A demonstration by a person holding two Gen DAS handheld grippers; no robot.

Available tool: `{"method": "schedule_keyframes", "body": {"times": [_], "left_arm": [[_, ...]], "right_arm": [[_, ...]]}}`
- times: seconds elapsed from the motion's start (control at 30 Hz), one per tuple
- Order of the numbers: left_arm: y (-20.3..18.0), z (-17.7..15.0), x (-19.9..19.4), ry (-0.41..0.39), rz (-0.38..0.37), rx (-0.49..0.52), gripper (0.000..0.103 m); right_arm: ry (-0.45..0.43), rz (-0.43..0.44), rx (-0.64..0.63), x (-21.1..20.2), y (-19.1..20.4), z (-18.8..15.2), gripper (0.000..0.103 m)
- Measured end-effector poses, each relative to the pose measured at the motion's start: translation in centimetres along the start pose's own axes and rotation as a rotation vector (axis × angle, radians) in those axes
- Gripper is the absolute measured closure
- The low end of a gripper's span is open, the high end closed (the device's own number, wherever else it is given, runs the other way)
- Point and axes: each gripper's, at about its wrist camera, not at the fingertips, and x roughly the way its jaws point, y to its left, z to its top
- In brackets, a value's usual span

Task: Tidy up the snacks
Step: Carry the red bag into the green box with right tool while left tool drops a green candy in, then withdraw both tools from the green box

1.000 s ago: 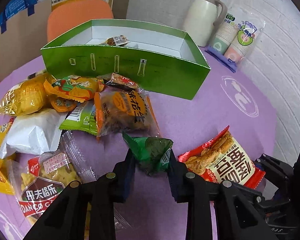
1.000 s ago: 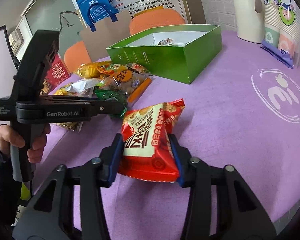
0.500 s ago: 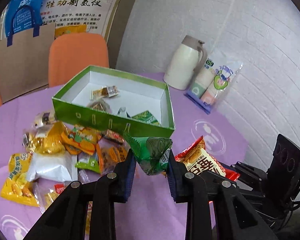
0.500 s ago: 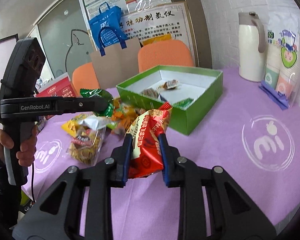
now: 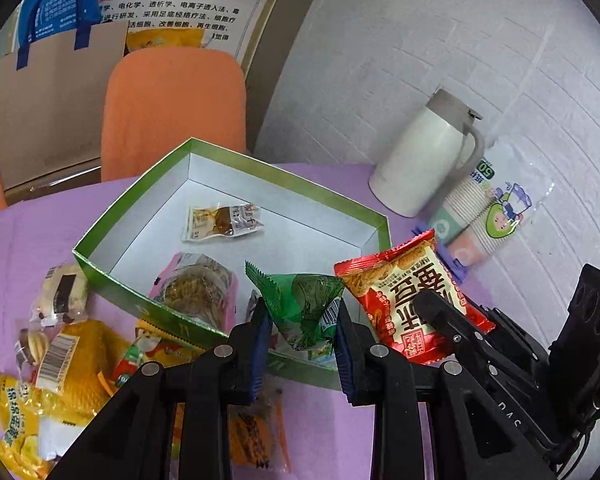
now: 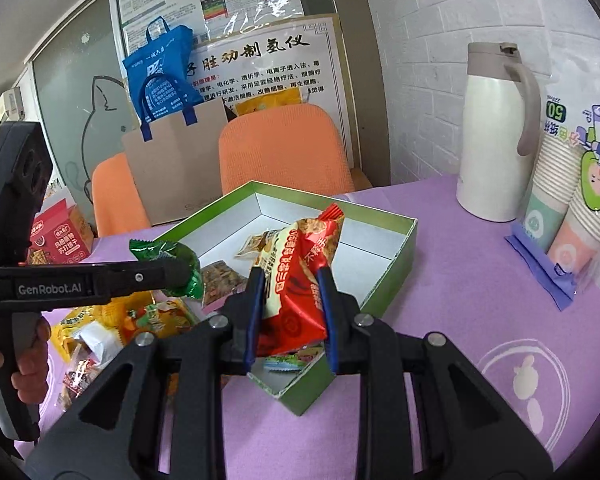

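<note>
My left gripper (image 5: 302,322) is shut on a small green snack packet (image 5: 304,308), held above the near side of the green box (image 5: 112,216). My right gripper (image 6: 290,300) is shut on a red cracker bag (image 6: 300,280), also hanging over the green box (image 6: 404,252). In the left wrist view the red cracker bag (image 5: 408,304) sits just right of the green packet. In the right wrist view the green packet (image 6: 168,264) shows at the left gripper's tip. A few small snacks (image 5: 220,220) lie inside the box on its white floor.
Several loose snack packets (image 5: 64,356) lie on the purple table (image 6: 480,280) left of the box. A white thermos jug (image 6: 496,136) and a sleeve of paper cups (image 6: 568,200) stand at the back right. Orange chairs (image 6: 284,152) and a paper bag stand behind the table.
Both grippers have lifted their snacks off the table and carried them forward, so they now hang over the green box. The box looks much closer.
</note>
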Motion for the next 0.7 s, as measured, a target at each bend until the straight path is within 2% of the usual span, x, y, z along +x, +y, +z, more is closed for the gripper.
{"method": "schedule_keyframes", "body": {"times": [0.13,0.2,0.23,0.27,0.3,0.33,0.37,0.4,0.47,0.6,0.7], "left_arm": [[0.3,0.7,2.1,0.005,0.02,0.013,0.073],[0.5,0.9,2.8,0.008,0.024,0.026,0.07],[0.6,0.9,3.0,0.002,0.032,0.033,0.063],[0.7,0.8,3.0,-0.009,0.039,0.041,0.052],[0.9,0.7,2.9,-0.026,0.048,0.042,0.028],[1.1,0.7,2.6,-0.049,0.063,0.035,0.01],[1.4,0.4,2.0,-0.095,0.083,0.017,0.006],[1.6,0.4,1.6,-0.122,0.087,0.005,0.003],[2.1,0.3,1.1,-0.122,0.076,-0.014,0.003],[2.4,0.0,-0.3,-0.115,0.08,-0.028,0.003],[2.0,-0.7,-3.1,-0.148,0.073,-0.025,0.003]], "right_arm": [[0.045,-0.015,-0.011,2.9,-0.5,-0.3,0.075],[0.058,-0.049,-0.06,3.9,-0.1,-0.5,0.074],[0.057,-0.064,-0.1,4.1,0.2,-0.8,0.071],[0.047,-0.08,-0.128,3.9,0.4,-1.0,0.051],[0.026,-0.101,-0.145,3.6,0.5,-1.2,0.039],[-0.022,-0.123,-0.154,2.8,0.7,-1.5,0.027],[-0.062,-0.133,-0.159,2.2,0.7,-1.9,0.025],[-0.085,-0.138,-0.159,1.6,0.5,-2.1,0.024],[-0.083,-0.147,-0.126,1.0,0.0,-2.3,0.014],[-0.019,-0.128,-0.06,0.1,-0.7,-2.4,0.01],[-0.048,-0.09,-0.031,-2.4,-0.3,-1.7,0.007]]}}
